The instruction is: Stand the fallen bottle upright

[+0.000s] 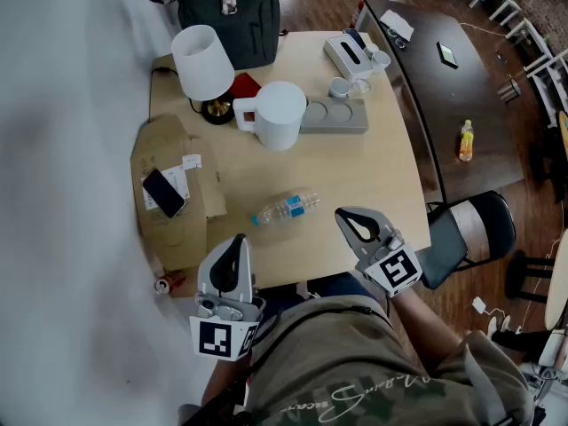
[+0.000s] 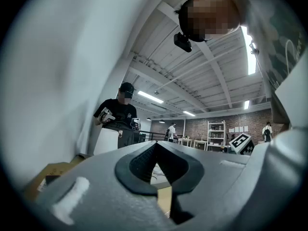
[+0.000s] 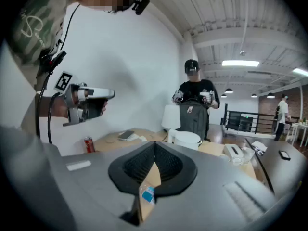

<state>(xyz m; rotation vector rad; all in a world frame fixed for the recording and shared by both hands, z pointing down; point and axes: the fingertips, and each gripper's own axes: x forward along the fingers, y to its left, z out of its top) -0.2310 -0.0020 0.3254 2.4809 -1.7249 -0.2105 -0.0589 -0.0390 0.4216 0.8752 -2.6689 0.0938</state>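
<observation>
A clear plastic bottle [image 1: 286, 208] with a blue label lies on its side on the wooden table [image 1: 355, 176], near the front edge. My left gripper [image 1: 237, 238] hovers at the table's front edge, just left of and nearer than the bottle; its jaws are shut and empty. My right gripper [image 1: 341, 212] sits to the right of the bottle, close to its base end, also shut with nothing held. In the right gripper view the bottle's label [image 3: 147, 194] shows through the gap below the closed tips [image 3: 155, 143]. In the left gripper view only the table shows beneath the closed tips [image 2: 155, 144].
Behind the bottle stand a white kettle [image 1: 280, 114], a lamp [image 1: 202, 60], a grey tray [image 1: 335, 115] and a tissue box [image 1: 348, 56]. A cardboard box [image 1: 169, 229] with a phone [image 1: 163, 192] lies left. A red can [image 1: 166, 282] is at the front left; a chair [image 1: 470, 229] stands right.
</observation>
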